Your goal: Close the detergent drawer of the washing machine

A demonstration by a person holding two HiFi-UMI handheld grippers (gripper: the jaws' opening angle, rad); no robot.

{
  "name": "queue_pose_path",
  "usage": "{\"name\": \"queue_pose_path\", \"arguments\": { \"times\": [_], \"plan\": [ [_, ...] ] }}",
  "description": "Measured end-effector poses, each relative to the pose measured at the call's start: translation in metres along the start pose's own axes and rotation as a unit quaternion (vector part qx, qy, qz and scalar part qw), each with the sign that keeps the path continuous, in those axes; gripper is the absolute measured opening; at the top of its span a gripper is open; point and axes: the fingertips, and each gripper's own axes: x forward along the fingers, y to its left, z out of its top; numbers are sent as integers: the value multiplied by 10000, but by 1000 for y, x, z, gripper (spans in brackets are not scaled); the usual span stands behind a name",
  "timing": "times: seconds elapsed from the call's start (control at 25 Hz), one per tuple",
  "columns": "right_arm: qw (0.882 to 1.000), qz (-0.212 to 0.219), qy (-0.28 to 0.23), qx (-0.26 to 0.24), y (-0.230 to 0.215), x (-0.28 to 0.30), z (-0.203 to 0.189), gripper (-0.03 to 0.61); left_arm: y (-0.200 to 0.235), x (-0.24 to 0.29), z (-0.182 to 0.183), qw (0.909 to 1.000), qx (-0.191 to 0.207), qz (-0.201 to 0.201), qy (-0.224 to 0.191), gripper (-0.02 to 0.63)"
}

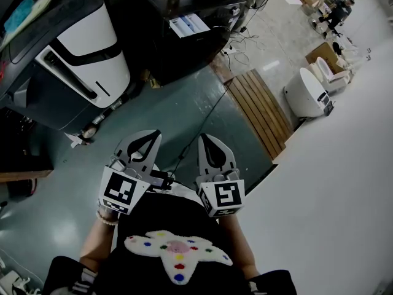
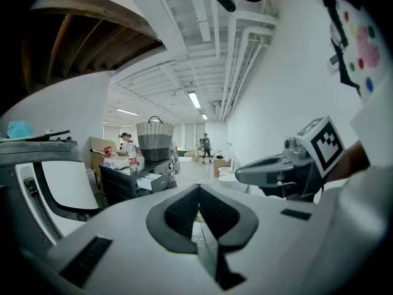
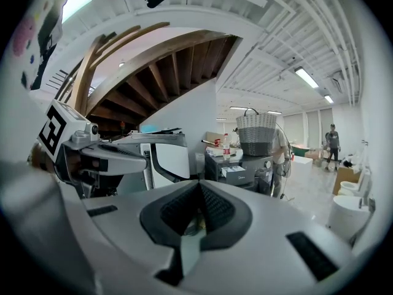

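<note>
both tongs pinched shut and empty. left gripper (image 1: 147, 137) and right gripper (image 1: 207, 139) sit side by side close to the person's body. the detergent drawer (image 1: 189, 24) sticks out of the dark washing machine (image 1: 184, 54), well apart ahead. best to walk up, set a closed tip flat on the drawer front and push straight in.

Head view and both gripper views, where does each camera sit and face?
Head view: on the person's head, looking down; torso, left gripper, right gripper show.
Left gripper view: on that gripper, looking past its shut jaws toward the washing machine.
Right gripper view: likewise, from the right.
Both share the woven basket.
</note>
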Motion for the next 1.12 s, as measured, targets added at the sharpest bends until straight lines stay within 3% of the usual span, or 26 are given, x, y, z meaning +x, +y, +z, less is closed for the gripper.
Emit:
{"name": "queue_pose_path", "arguments": {
  "times": [0.48,0.8,1.12],
  "plan": [
    [9997,132,-89,-160,2,-13,1,5,-9,-2,0,9999,-19,158,-47,11],
    [9998,17,-124,132,-3,-12,-3,5,-8,15,5,10000,39,-47,-41,11],
    [9999,-102,-64,108,-20,14,-3,5,7,47,5,9997,39,-250,4,11]
  ]
}}
